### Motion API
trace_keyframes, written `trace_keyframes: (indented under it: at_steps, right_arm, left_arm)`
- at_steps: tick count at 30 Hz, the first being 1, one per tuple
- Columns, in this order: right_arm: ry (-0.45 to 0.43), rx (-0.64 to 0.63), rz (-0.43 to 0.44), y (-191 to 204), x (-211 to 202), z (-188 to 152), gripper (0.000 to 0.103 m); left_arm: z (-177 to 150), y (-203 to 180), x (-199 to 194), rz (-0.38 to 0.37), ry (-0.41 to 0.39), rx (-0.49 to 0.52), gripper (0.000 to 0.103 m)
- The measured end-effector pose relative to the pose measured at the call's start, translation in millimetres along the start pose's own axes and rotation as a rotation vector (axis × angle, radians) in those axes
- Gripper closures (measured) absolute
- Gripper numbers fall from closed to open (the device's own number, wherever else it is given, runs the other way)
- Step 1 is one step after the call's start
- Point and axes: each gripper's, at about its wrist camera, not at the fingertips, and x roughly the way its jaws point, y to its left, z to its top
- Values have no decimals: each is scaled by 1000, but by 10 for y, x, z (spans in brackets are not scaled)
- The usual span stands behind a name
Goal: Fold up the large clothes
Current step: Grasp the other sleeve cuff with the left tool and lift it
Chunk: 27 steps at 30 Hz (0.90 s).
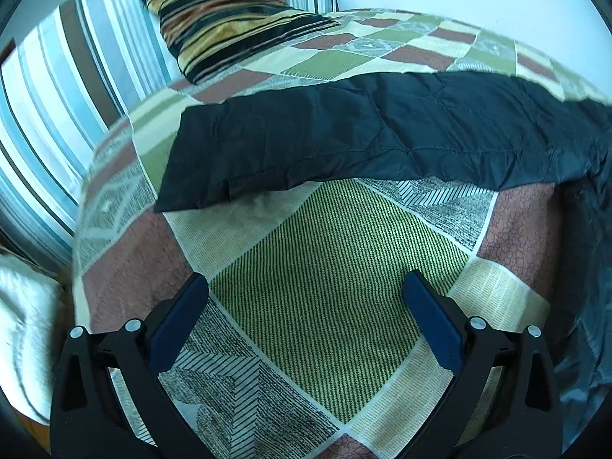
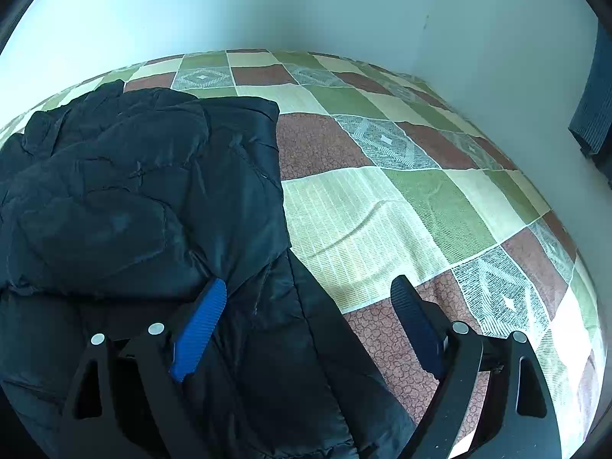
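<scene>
On the patchwork bedspread (image 1: 336, 287) a black jacket (image 2: 145, 191) lay, one sleeve (image 1: 363, 134) stretched left. The left gripper (image 1: 306, 287) and right gripper (image 2: 310, 290) both gaped wide, holding nothing.

Bed with patchwork bedspread (image 1: 336, 275) fills lower frame; striped pillow (image 1: 225, 19) upper left, striped curtain (image 1: 57, 88) far left, plain pale wall (image 2: 306, 7) across top.
</scene>
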Motion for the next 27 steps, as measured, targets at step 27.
trace_keyframes:
  at_steps: [27]
  right_arm:
    - [1,-1,-12,14,11,2,15]
  left_arm:
    - [604,1486,676,-628,32,-458,26]
